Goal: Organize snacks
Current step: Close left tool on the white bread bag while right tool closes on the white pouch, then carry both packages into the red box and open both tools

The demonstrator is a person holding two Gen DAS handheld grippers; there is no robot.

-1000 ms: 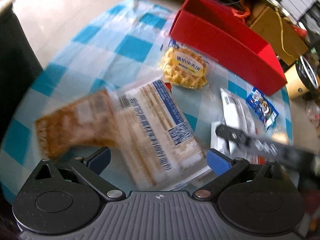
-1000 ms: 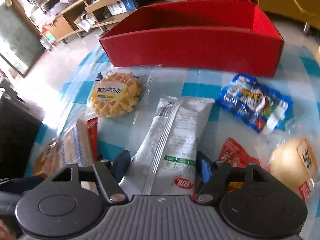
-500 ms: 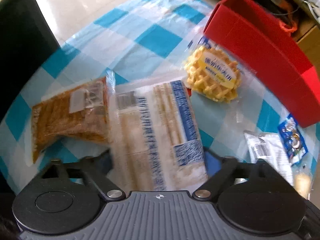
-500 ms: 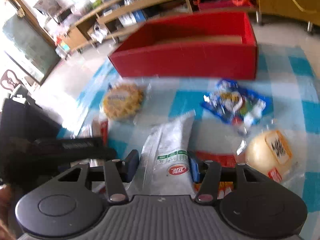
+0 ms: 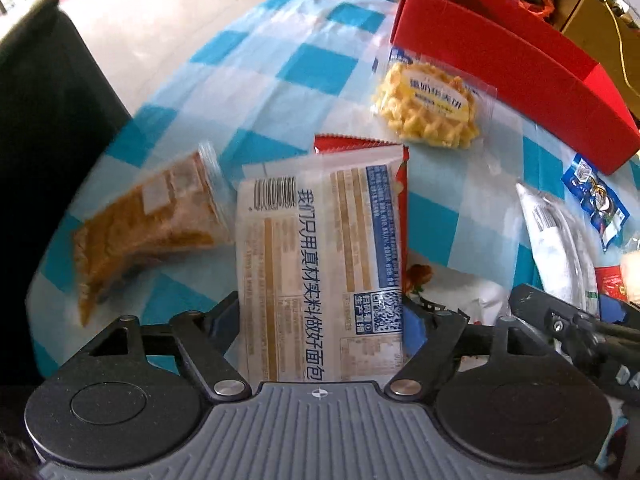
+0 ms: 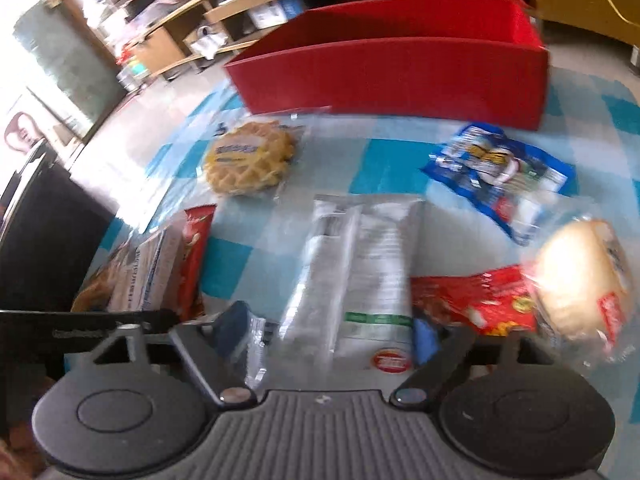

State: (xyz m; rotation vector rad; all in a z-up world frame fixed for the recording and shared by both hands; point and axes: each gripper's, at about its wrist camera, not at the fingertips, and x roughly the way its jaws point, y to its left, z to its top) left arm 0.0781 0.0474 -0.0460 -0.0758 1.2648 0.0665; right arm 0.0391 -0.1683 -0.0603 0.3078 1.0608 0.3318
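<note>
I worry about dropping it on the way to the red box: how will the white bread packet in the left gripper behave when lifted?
The bread packet looks like soft film around a loaf, so it is probably light and squashy. The left gripper holds only its near end, so the far end may droop. The glossy wrapper could slip.

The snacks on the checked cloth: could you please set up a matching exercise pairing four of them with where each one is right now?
Things:
1. bread packet with blue text
2. silver packet
3. waffle
4. blue packet

Places:
A. on the cloth near the red box's right end
B. between the fingers of the left tool
C. on the cloth near the red box's left end
D. between the fingers of the right tool

Pairs: 1-B, 2-D, 3-C, 4-A
</note>
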